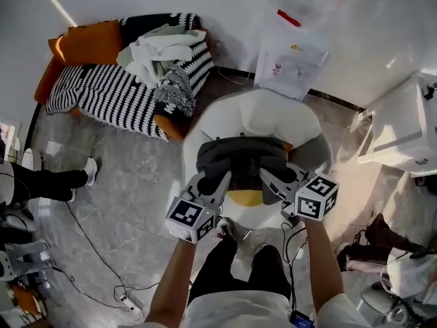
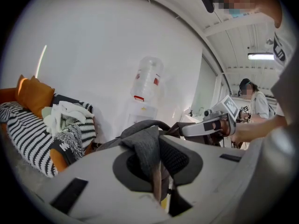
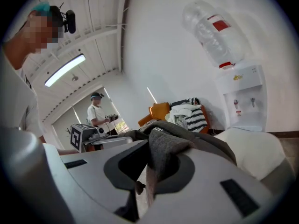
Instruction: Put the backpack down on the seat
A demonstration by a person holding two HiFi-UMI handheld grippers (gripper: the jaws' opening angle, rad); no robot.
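Grey stone floor [image 1: 130, 176], white walls, and a white round seat [image 1: 273, 111] in the middle of the head view. The backpack [image 1: 240, 157], dark grey, sits over the near half of that seat, slung between the two grippers. From above I can't tell whether its underside touches the cushion.

The left gripper [image 1: 222, 180] bites the backpack's left near corner and the right gripper [image 1: 268, 176] bites the right near corner. In each gripper view the jaws stand narrow, with a fold of grey fabric pinched between the pads and bulging out above them (a strap or a top edge, can't tell which). Both hold the bag.

Hard to make out:
- A yellow patch [image 1: 246, 197] shows just under the backpack's near edge. It could be part of the bag or of the seat.
- The backpack's front and lower body are hidden by the grippers and by the bag's own top.

Only the head view shows the whole seat, the striped sofa [image 1: 109, 94] at far left with an orange cushion [image 1: 85, 43] and piled cloths, and the floor cable [image 1: 95, 251].

The gripper views each show the other gripper across the bag and a water dispenser [image 3: 238, 97] upright against the wall. They also show a second person [image 3: 96, 111] standing in the background, who can't be seen from above.
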